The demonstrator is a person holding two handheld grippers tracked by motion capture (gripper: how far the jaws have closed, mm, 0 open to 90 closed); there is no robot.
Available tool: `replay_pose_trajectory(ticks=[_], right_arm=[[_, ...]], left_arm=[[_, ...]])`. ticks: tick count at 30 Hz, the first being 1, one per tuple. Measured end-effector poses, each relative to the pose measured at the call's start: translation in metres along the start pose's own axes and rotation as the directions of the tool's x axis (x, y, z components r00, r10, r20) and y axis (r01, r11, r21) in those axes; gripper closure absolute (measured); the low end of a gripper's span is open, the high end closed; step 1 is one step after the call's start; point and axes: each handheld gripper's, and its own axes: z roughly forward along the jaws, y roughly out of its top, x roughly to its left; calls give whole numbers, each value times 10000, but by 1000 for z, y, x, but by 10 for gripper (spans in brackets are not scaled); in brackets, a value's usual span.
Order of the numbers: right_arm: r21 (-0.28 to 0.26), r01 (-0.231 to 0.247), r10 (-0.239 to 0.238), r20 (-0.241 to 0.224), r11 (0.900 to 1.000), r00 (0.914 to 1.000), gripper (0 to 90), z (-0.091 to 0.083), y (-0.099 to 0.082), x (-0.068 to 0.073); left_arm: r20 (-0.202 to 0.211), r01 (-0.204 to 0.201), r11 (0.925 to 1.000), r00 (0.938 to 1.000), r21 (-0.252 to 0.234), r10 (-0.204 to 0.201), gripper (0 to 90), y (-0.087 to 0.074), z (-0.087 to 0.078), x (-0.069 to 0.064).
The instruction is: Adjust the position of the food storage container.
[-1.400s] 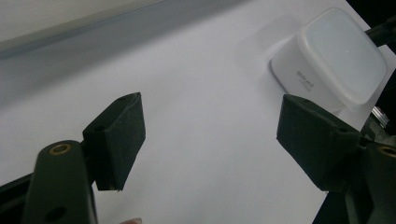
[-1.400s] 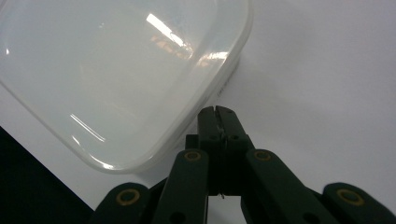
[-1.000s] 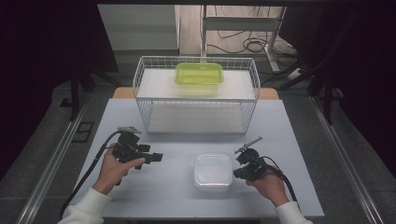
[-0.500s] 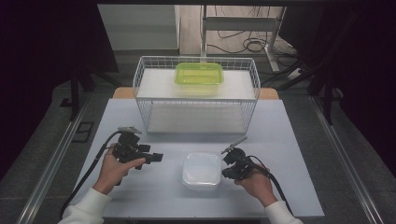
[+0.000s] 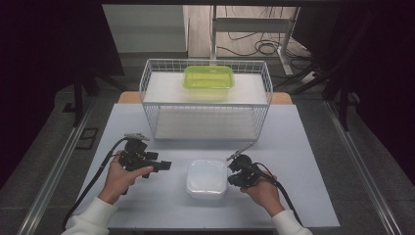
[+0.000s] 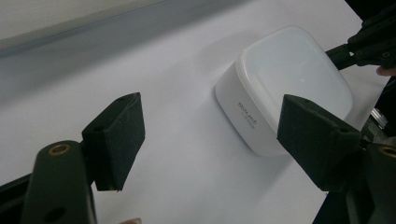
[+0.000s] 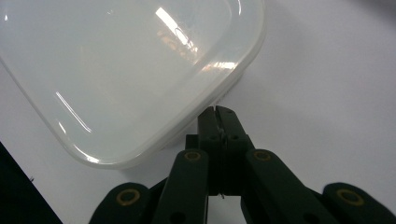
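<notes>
Item one: white lidded box (image 5: 207, 177), on the table (image 5: 313, 161) near my edge, between my two hands. In the left gripper view the box (image 6: 285, 88) lies toward two o'clock, lid on, a small dark label on its near side wall.

Item two: my right claw (image 5: 234, 170), at three o'clock of the box. Its jaws are pressed together with nothing between them. In the right gripper view my right claw (image 7: 216, 112) has its joined tips against the box (image 7: 126, 70) at a rounded corner, just under the lid's rim.

Item three: my left claw (image 5: 164, 165), at nine o'clock of the box and apart from it. Jaws spread wide, bare table between them; in its own view my left claw (image 6: 210, 140) points toward the box without touching it.

Item four: wire basket (image 5: 147, 88), at twelve o'clock of the box, well apart from it.

Item five: green box (image 5: 208, 78), inside the basket toward its far side, lid on.
</notes>
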Motion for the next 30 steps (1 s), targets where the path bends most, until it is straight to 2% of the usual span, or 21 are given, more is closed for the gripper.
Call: replay_pose_trajectory(ticks=[5, 8, 9, 10, 11, 12, 14, 15, 16, 22, 25, 30], right_arm=[[-103, -36, 34, -151, 9999, 9999, 889, -3, -1, -2], [-498, -274, 269, -114, 9984, 9996, 854, -11, -4, -9], [-722, -390, 386, -66, 9966, 9992, 802, -15, -6, -11], [-1172, -517, 520, -5, 9918, 9986, 686, -23, -9, -16], [-1172, -517, 520, -5, 9918, 9986, 686, -23, -9, -16], [-1378, -686, 682, -75, 9881, 9976, 605, -26, -11, -18], [-1753, -983, 960, -212, 9796, 9952, 498, -32, -14, -21], [-2002, -1261, 1192, -464, 9716, 9918, 431, -35, -16, -24], [-2077, -1387, 1289, -601, 9683, 9898, 407, -36, -17, -25], [-2078, -1907, 1723, -1032, 9594, 9796, 329, -38, -20, -30], [-2075, -1990, 1788, -1122, 9578, 9775, 315, -38, -21, -31], [-2125, -2037, 1734, -1527, 9557, 9729, 287, -37, -21, -30]], left_arm=[[-15, -19, 10000, 10000, -11, 19, 233, 0, 0, -1], [-7, -9, 10000, 10000, -64, 9, 232, 0, -2, -1], [-15, 13, 10000, 10000, -89, -13, 232, 0, -2, -1], [-86, 19, 9999, 10000, -110, -20, 232, 0, -2, -2], [-213, 21, 9999, 9998, -141, -24, 232, 0, -2, -3], [-307, 1, 9999, 9995, -141, -5, 233, 0, -2, -4], [-328, 21, 9998, 9995, -187, -27, 234, 0, -2, -6], [-309, 43, 9997, 9995, -221, -50, 234, 1, -1, -7], [-336, 8, 9998, 9994, -209, -15, 235, 1, -1, -8], [-285, 148, 9995, 9995, -267, -156, 252, 2, 0, -14], [-401, 198, 9987, 9990, -464, -217, 258, 2, -3, -16], [-438, 266, 9977, 9986, -625, -294, 261, 1, -5, -19]])
